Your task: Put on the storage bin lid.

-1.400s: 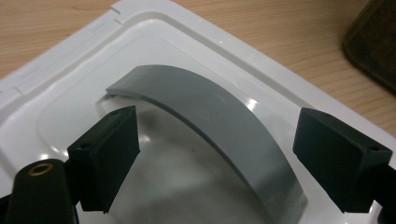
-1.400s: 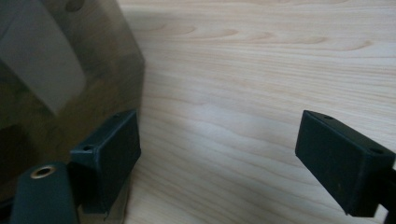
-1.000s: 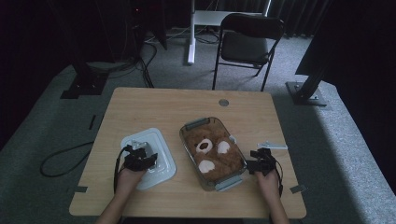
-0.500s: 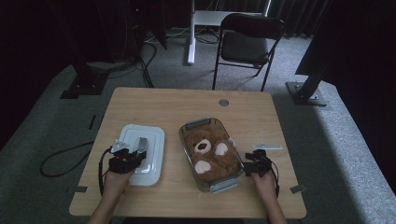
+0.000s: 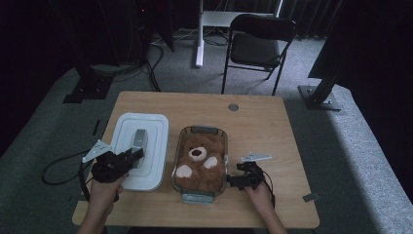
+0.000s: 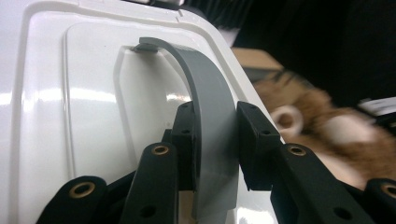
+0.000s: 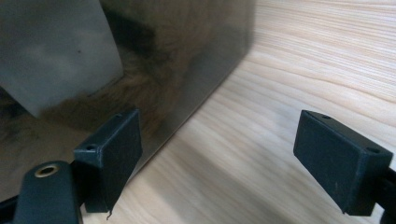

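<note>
A white lid [image 5: 146,127] with a grey arched handle [image 5: 140,138] lies on the left of the wooden table [image 5: 253,122]. My left gripper [image 5: 132,156] is shut on the near end of that handle [image 6: 210,126], one jaw on each side of the strip, with the white lid [image 6: 93,107] beneath. A glass baking dish [image 5: 204,130] in the middle holds a brown teddy bear [image 5: 198,163]. My right gripper [image 5: 234,180] stands open at the dish's right side. Its left jaw is close to the glass wall [image 7: 177,60]; bare wood lies between the jaws of my right gripper [image 7: 224,158].
The teddy bear [image 6: 317,130] shows blurred beyond the lid's edge. A small round grommet [image 5: 233,107] sits near the table's far edge. Behind the table stand a black folding chair [image 5: 258,46] and a white desk leg [image 5: 199,34]. A cable [image 5: 58,170] trails off the table's left.
The lid has swung square and slid left and back with my left gripper on its handle. The dish has straightened and shifted left; the right gripper followed it leftward.
</note>
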Motion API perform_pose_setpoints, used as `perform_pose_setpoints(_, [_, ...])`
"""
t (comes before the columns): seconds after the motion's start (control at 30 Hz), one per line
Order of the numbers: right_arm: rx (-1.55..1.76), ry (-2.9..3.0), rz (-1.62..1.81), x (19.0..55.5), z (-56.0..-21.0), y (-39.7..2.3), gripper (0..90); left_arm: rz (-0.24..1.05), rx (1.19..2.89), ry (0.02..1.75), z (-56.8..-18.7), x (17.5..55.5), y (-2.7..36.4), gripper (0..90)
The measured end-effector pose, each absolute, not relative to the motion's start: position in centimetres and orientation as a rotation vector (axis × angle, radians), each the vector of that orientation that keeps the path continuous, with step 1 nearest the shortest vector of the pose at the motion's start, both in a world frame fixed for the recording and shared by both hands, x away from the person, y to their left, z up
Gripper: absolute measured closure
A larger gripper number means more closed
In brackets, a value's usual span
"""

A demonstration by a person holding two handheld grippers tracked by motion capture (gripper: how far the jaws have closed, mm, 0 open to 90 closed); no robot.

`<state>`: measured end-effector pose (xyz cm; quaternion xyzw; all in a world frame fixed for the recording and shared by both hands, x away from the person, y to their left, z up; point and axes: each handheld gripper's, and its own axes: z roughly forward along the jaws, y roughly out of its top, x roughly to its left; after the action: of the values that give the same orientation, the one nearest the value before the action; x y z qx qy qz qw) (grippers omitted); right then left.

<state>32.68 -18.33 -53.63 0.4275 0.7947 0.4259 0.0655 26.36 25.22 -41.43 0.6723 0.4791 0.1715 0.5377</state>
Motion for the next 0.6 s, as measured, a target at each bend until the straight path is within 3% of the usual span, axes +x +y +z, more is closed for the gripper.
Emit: perform_pose_setpoints(0.6, [1.178, 2.482, 1.267, 32.2, -53.3, -14.0, 13.4, 0.216, 1.731, 0.903, -40.2, 27.6, 17.7, 71.3])
